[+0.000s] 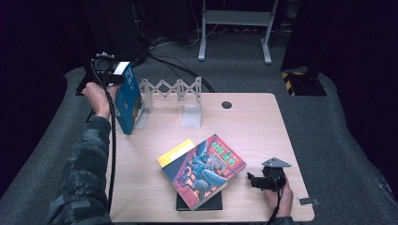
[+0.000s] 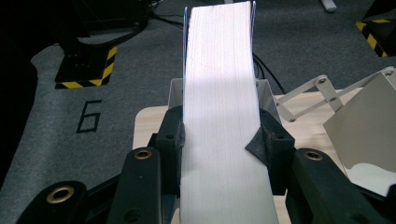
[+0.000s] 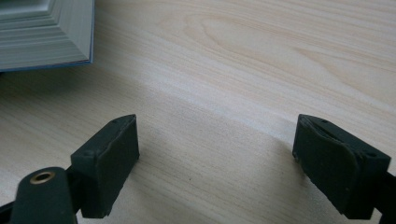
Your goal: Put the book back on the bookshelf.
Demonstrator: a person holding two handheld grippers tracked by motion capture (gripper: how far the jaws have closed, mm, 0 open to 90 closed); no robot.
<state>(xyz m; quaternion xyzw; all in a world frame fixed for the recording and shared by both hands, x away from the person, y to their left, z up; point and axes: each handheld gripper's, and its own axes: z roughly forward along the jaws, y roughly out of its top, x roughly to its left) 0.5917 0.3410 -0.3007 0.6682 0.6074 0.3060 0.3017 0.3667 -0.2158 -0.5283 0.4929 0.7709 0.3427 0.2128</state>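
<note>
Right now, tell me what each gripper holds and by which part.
The left gripper clamps the blue book across its covers near the top, page edge showing between the pads. The right gripper is open, holding nothing.

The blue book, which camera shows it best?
The high view: the blue book stands upright at the table's left end, clamped by the left gripper. The left gripper view shows its white page edge; the right gripper view shows other books.

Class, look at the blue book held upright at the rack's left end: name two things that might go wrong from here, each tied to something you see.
1. The left hand-held gripper pinches the blue book near one edge only, so the book may swing or slip as it goes into the metal rack.
2. The rack looks light; a knock from the book might push it toward the table's back edge.
</note>
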